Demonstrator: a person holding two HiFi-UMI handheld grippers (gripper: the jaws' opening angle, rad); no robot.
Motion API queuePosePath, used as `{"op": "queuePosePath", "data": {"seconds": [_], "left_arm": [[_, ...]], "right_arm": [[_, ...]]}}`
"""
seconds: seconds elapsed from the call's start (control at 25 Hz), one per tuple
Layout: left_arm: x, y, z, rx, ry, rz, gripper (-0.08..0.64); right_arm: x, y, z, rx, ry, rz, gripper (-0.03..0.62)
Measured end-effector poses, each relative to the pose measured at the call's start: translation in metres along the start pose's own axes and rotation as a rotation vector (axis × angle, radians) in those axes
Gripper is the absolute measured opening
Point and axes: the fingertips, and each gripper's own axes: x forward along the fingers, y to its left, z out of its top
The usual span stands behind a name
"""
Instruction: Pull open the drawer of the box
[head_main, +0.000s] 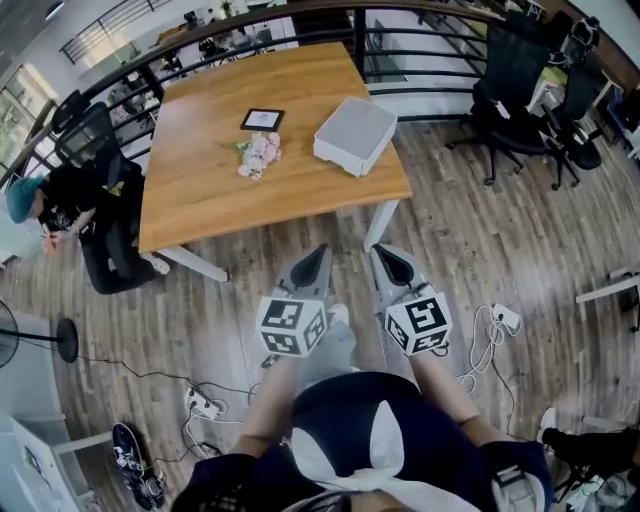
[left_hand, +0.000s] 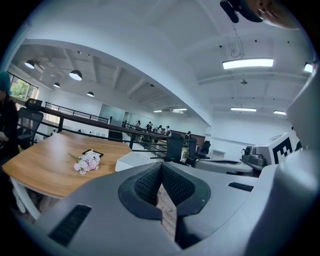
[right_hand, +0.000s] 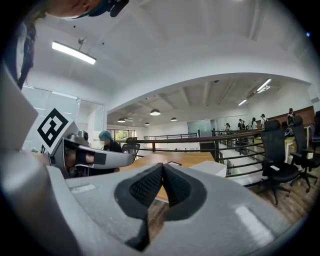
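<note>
A pale grey box (head_main: 355, 134) lies on the right part of a wooden table (head_main: 200, 190); it also shows in the left gripper view as the box (left_hand: 131, 161) and in the right gripper view as the box (right_hand: 210, 167). Both grippers hang over the floor, short of the table's near edge. The left gripper (head_main: 321, 251) is shut with nothing in it, its tips (left_hand: 161, 166) meeting. The right gripper (head_main: 378, 251) is shut too and empty, with the tips (right_hand: 162, 167) together.
A pink flower bunch (head_main: 257, 155) and a small black frame (head_main: 262, 119) lie on the table left of the box. A seated person (head_main: 70, 210) is at the table's left. Black office chairs (head_main: 520, 90) stand to the right; a railing (head_main: 400, 40) runs behind. Cables and a power strip (head_main: 200, 405) lie on the floor.
</note>
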Motion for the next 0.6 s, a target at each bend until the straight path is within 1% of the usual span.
{"op": "queuePosePath", "data": {"seconds": [0.12,0.28,0.44,0.6], "left_arm": [[0.029,0.020,0.024,0.013,-0.020,-0.015,0.017],[0.063,0.048,0.043,0.012,-0.019,-0.031,0.017],[0.092,0.065,0.049,0.037,-0.006,-0.064,0.017],[0.110,0.076,0.044,0.038,0.007,-0.093,0.017]], "right_arm": [[0.035,-0.020,0.017,-0.023,-0.009,-0.008,-0.002],[0.078,-0.038,0.035,-0.039,-0.014,-0.015,-0.003],[0.111,-0.050,0.039,-0.051,-0.004,-0.027,-0.002],[0.129,-0.059,0.033,-0.034,0.008,-0.051,-0.002]]}}
